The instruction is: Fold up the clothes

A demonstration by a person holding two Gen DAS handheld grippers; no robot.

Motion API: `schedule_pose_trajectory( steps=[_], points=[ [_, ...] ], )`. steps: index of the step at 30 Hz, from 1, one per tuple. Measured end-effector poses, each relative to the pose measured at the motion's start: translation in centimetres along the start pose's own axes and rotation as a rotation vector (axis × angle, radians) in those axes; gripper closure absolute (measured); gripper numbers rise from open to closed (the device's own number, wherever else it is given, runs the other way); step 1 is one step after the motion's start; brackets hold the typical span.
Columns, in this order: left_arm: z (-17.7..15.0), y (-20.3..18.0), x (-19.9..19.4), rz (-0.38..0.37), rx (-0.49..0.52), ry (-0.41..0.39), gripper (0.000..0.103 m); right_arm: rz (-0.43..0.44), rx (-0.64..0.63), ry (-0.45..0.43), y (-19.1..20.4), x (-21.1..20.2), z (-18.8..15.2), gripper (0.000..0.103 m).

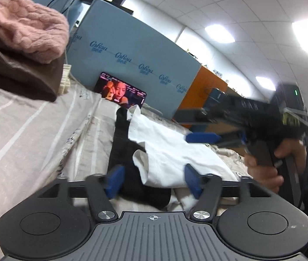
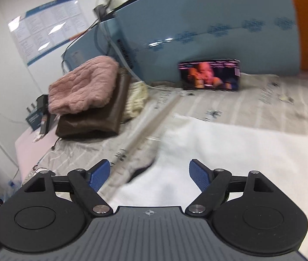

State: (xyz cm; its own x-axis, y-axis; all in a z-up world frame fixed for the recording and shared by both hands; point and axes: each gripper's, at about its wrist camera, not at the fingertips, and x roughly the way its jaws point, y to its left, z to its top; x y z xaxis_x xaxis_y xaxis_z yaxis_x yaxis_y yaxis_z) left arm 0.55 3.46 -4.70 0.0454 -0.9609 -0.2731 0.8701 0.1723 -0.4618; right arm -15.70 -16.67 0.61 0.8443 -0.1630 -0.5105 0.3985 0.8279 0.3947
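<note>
A white garment [image 1: 175, 152] lies rumpled over a black garment [image 1: 123, 141] on the striped bed sheet [image 1: 23, 130]. My left gripper [image 1: 153, 180] is open just above them, and both fabrics run between its blue pads [image 1: 114, 180] without being pinched. In the right wrist view the white garment [image 2: 241, 152] spreads flat, with a dark edge [image 2: 141, 171] showing at its left. My right gripper [image 2: 150, 177] hangs open over that white cloth with nothing gripped. The left wrist view also shows the right gripper [image 1: 197, 128], blurred, held by a hand [image 1: 262, 169] beyond the white garment.
A folded stack stands at the back left: pink knit sweater [image 2: 82, 87] on a brown garment [image 2: 93, 121], with a cream knit [image 2: 136, 100] beside it. A phone [image 2: 210, 74] playing video leans on a blue board [image 2: 197, 10]. An orange cabinet [image 1: 206, 87] stands behind.
</note>
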Motion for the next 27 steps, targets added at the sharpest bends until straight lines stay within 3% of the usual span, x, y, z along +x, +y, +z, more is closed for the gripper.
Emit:
schedule_pose_trajectory(
  steps=[9, 16, 21, 27],
  points=[
    [-0.4, -1.6, -0.5, 0.064, 0.006, 0.017, 0.010, -0.098, 0.079, -0.097, -4.3, -4.2, -1.9, 0.010],
    [-0.8, -2.8, -0.1, 0.065, -0.012, 0.082, 0.006, -0.189, 0.152, -0.165, -8.5, -6.8, -2.8, 0.005],
    [-0.6, -3.5, 1.4, 0.051, -0.005, 0.133, 0.002, -0.191, 0.242, -0.181, -11.5, -6.8, -2.6, 0.005],
    [0.4, -3.4, 3.4, 0.054, -0.108, 0.149, 0.000, -0.137, 0.411, -0.187, -15.1, -5.4, -1.8, 0.005]
  ],
)
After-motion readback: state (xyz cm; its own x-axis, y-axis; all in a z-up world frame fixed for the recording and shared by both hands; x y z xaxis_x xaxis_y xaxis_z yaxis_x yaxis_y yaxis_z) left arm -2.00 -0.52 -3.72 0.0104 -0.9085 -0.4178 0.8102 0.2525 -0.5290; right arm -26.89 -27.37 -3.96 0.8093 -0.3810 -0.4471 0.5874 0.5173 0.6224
